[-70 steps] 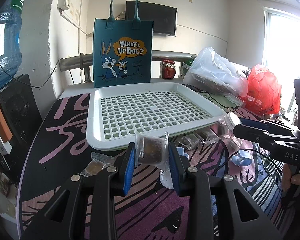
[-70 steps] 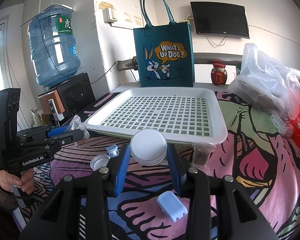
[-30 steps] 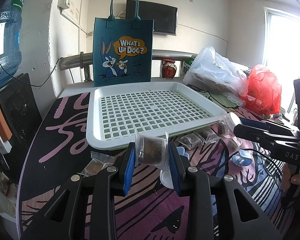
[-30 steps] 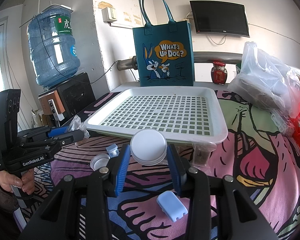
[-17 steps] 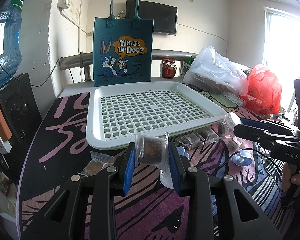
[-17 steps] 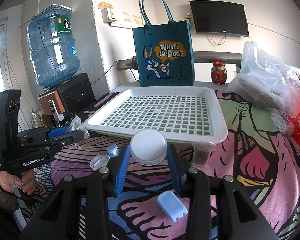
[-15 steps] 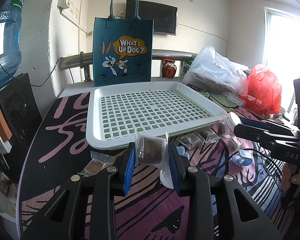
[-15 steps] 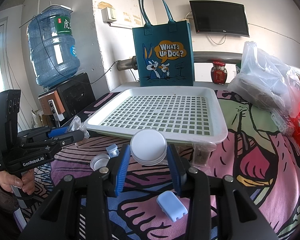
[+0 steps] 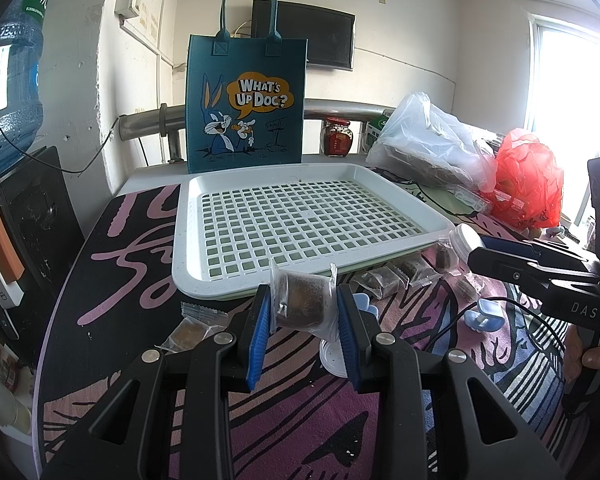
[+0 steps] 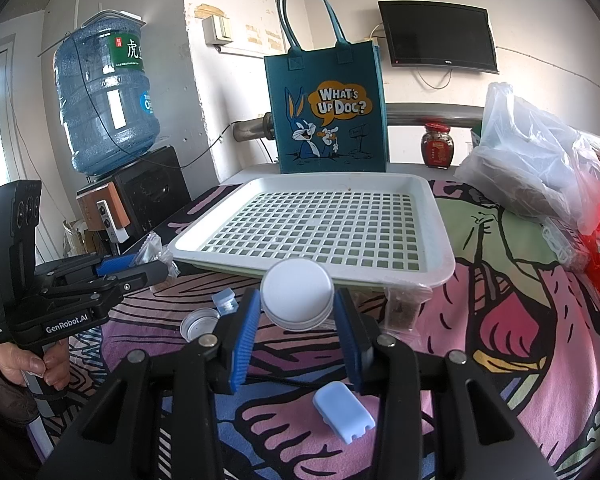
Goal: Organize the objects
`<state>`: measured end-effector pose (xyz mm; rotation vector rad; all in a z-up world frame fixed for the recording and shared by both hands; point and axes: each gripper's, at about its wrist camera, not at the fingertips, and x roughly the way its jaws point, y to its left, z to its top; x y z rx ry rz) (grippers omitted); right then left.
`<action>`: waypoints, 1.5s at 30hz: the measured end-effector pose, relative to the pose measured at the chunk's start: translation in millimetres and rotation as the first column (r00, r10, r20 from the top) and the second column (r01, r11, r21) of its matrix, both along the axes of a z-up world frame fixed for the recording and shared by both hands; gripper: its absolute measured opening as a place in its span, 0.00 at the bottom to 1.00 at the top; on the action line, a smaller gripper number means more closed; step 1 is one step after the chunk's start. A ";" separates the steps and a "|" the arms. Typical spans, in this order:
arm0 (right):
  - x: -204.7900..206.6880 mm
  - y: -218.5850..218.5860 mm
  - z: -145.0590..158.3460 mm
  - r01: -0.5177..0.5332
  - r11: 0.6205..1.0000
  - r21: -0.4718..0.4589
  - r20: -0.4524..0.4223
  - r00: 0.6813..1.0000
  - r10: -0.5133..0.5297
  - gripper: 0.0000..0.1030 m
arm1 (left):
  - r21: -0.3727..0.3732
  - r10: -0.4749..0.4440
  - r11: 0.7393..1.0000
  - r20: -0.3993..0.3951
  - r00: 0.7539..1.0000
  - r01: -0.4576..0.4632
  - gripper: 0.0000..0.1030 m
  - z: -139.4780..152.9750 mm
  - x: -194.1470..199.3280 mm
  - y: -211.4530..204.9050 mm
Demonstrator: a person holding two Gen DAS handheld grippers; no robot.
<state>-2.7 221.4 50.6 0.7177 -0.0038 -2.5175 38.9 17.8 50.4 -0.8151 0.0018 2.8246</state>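
Observation:
My left gripper (image 9: 303, 307) is shut on a brown snack in a clear wrapper (image 9: 302, 301), held just before the near rim of the white perforated tray (image 9: 188, 240). My right gripper (image 10: 297, 307) is shut on a small jar with a white lid (image 10: 296, 293), also in front of the tray (image 10: 436, 216), which holds nothing. In the left wrist view the right gripper (image 9: 470, 246) reaches in from the right with the white-lidded jar (image 9: 462, 239). In the right wrist view the left gripper (image 10: 156, 262) enters from the left with the wrapper (image 10: 150, 249).
Several wrapped snacks (image 9: 392, 278), a loose lid (image 10: 199, 322), light blue clips (image 10: 343, 416) (image 9: 482, 314) and a cable lie on the patterned cloth. A blue tote bag (image 9: 244, 100) stands behind the tray. Plastic bags (image 9: 432, 148) crowd the right; a water bottle (image 10: 104, 96) stands left.

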 end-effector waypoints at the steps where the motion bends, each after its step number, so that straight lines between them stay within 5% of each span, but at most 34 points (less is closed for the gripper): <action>1: -0.1 0.0 0.0 0.000 1.000 0.000 0.000 1.000 0.000 0.36 | 0.000 0.000 1.000 0.000 1.000 0.000 0.30 0.0 0.0 0.0; 27: -3.4 -5.1 -3.1 -0.004 1.000 0.003 0.037 0.999 0.003 0.36 | 0.019 0.016 1.000 0.074 0.997 -0.018 0.30 -5.2 -6.1 -4.4; 36: -15.4 -9.9 52.9 -0.031 0.999 -0.036 -0.011 0.999 0.030 0.36 | 0.057 0.034 0.998 0.021 0.999 -0.035 0.30 38.9 -30.5 -13.2; 45: -84.6 -17.6 32.6 0.012 0.997 -0.074 0.182 0.983 0.002 0.36 | 0.087 0.115 0.988 0.116 0.987 -0.125 0.30 15.9 -92.5 -22.9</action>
